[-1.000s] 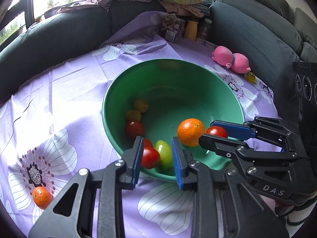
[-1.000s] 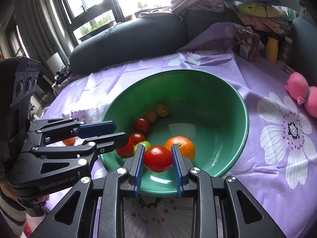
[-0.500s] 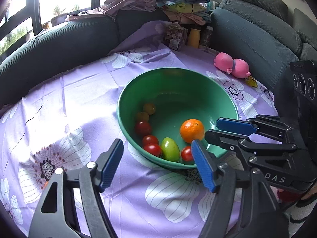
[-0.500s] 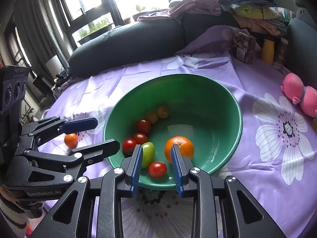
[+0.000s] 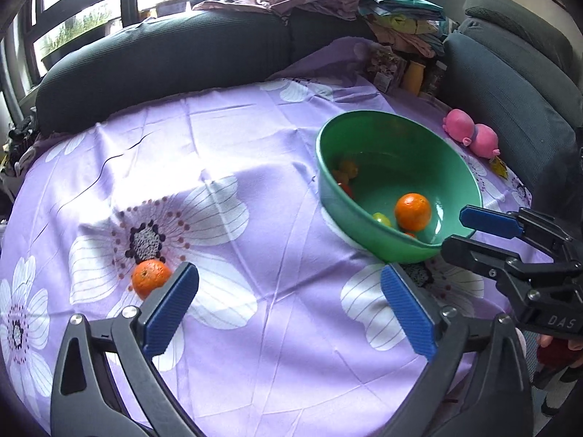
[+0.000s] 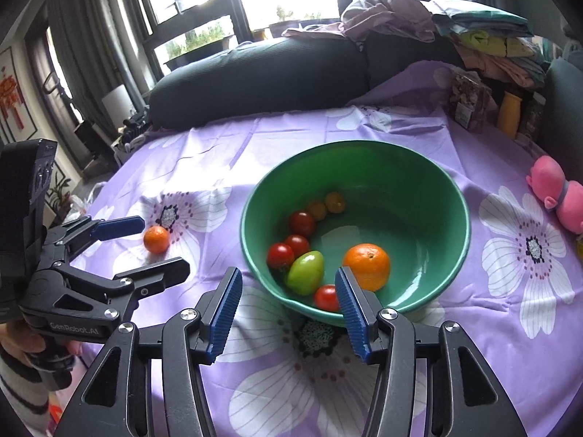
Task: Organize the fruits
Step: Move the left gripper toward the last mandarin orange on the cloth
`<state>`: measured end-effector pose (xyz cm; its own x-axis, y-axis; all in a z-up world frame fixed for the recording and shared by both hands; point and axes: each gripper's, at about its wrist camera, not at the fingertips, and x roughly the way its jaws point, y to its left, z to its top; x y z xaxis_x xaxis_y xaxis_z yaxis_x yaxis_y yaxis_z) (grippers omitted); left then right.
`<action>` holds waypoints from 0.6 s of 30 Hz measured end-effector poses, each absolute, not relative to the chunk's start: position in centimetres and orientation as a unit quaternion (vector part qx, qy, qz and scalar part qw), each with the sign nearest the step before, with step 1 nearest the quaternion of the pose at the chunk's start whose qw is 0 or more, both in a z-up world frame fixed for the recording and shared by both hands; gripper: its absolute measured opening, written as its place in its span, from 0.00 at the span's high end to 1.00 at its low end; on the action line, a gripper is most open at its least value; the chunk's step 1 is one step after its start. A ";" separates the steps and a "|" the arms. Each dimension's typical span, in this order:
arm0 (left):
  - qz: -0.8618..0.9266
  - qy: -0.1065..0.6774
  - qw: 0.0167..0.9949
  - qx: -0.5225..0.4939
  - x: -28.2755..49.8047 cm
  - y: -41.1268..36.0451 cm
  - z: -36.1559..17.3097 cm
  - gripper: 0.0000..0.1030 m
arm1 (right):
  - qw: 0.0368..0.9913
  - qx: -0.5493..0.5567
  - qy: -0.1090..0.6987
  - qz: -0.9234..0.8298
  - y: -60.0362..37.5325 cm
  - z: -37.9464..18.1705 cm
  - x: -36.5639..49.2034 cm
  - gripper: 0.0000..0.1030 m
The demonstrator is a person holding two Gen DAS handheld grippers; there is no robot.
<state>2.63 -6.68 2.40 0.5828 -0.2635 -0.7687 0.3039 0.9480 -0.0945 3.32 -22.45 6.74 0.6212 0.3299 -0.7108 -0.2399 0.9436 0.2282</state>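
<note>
I see bare purple tablecloth (image 5: 277, 189) between my left gripper (image 5: 289, 302) and the loose orange (image 5: 150, 277), which sits just beside the left finger's tip with nothing around it. The green bowl (image 6: 459, 196) fills the table's right-centre; its near rim stands just ahead of my right gripper (image 6: 288, 304). Fruit crowds the bowl's near left side; its far right floor lies bare. A pink toy (image 6: 559, 196) and jars (image 6: 510, 114) block the far right edge.

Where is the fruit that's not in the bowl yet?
The small orange lies on the purple cloth, left of the green bowl, beside the open left gripper.
</note>
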 end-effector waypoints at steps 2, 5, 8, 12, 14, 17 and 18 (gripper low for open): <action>-0.147 0.433 0.889 0.014 2.3 -5.6 2.1 0.02 | 0.896 0.046 0.406 0.173 -21.4 6.8 3.1 0.48; -0.124 0.436 0.891 0.019 1.6 -4.3 1.6 0.02 | 0.892 0.032 0.408 0.192 -19.8 6.8 2.8 0.48; -0.104 0.441 0.891 0.020 1.0 -2.9 1.1 0.02 | 0.884 0.013 0.416 0.213 -17.8 6.4 2.6 0.48; -0.074 0.446 0.892 0.005 0.2 -0.6 0.2 0.02 | 0.872 -0.011 0.428 0.236 -15.2 5.6 2.3 0.48; -0.061 0.449 0.891 -0.004 0.0 0.4 -0.2 0.02 | 0.867 -0.016 0.433 0.245 -14.3 5.3 2.3 0.48; -0.052 0.457 0.888 -0.014 -0.3 1.6 -0.8 0.02 | 0.862 -0.023 0.439 0.253 -13.3 5.0 2.6 0.48; -0.050 0.458 0.888 -0.016 -0.3 1.8 -0.9 0.02 | 0.860 -0.026 0.441 0.255 -13.0 4.9 2.7 0.48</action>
